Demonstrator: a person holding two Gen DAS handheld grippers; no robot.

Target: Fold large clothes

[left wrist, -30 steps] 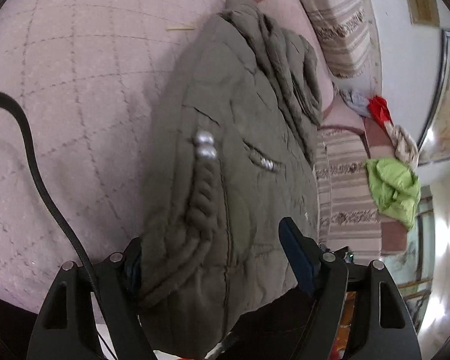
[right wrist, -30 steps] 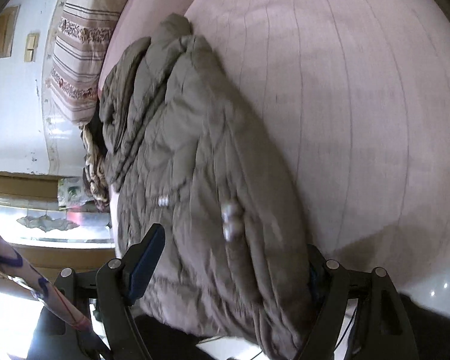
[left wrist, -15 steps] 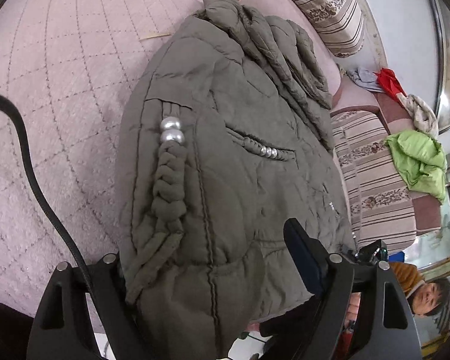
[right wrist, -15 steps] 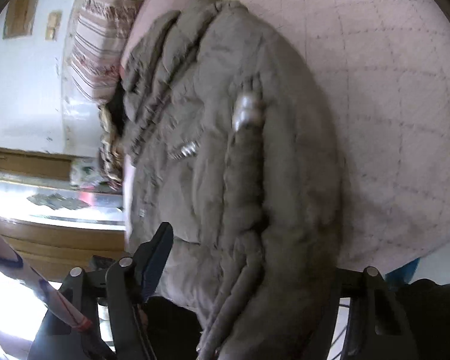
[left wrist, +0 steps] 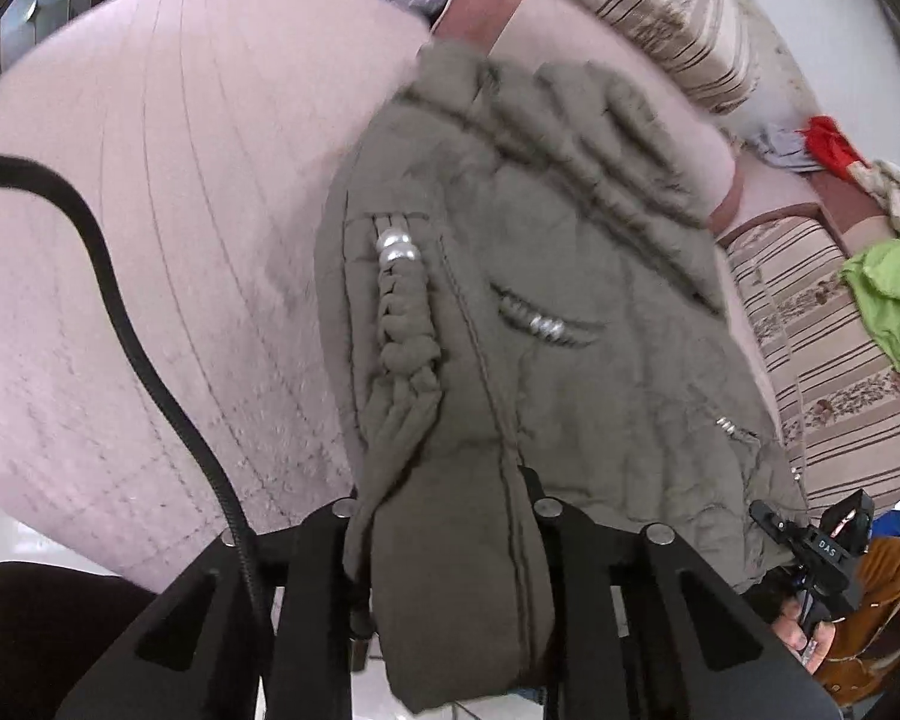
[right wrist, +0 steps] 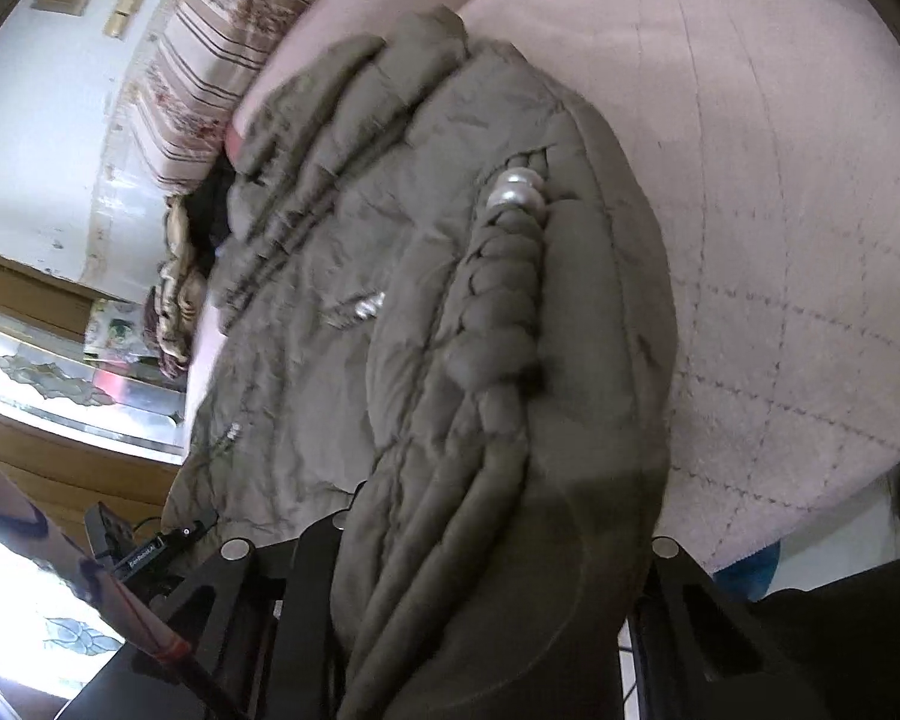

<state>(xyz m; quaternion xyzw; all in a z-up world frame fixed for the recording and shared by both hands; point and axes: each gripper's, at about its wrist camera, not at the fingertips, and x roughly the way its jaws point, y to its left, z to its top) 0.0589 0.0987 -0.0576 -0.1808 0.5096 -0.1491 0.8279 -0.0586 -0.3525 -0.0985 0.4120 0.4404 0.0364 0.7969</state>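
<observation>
Olive jacket (left wrist: pixel 540 312) on pink bedspread (left wrist: pixel 168 228), near hem pinched in left tongs (left wrist: pixel 444 546) and right tongs (right wrist: pixel 486 564)

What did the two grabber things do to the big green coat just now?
Both closed on it. The left tool, open a second ago, now pinches the near edge of the olive coat; the right tool has clamped the same edge beside the braided cord. The coat stays on the pink quilt, pearl beads facing up.
</observation>
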